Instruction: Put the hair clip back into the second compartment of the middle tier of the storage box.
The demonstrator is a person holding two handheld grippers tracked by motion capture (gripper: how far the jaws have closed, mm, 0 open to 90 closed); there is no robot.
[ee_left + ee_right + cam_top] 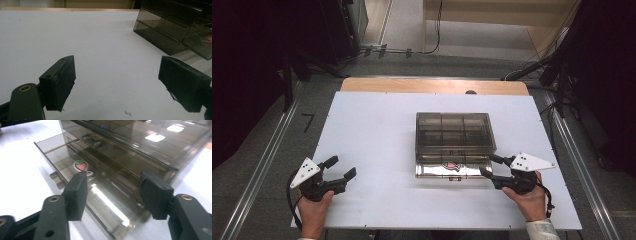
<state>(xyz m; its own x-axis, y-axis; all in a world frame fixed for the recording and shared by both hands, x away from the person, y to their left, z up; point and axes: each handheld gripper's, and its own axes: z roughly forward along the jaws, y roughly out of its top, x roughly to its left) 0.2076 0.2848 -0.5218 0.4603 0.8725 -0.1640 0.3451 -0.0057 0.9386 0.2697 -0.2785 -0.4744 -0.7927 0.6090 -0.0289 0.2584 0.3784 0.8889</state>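
— While the person's hands come in from the near edge, where does each claw sit?

— On the high view the left claw (343, 168) hangs over the bare near-left part of the white table (372, 135), well apart from everything else. Its jaws stand wide apart with nothing between them; the left gripper view shows white table surface in the gap.

— And the right claw?

— The right claw (490, 165) is at the near-right corner of the smoky clear plastic box (454, 142), which rests around the middle of the table. Its jaws are spread wide too, and they grip nothing.

— Is it touching the box?

— Hard to tell. In the right gripper view the jaws reach over the box's lower front part, one jaw tip close to a small red-and-green sticker (81, 166). Whether a jaw rests on the plastic, I cannot say.

— What does the box look like?

— Dark, see-through, divided into compartments inside, with a lower shelf-like part jutting toward the person. The sticker lies on that front part.

— Anything in the compartments?

— Reflections blur it; I cannot tell.
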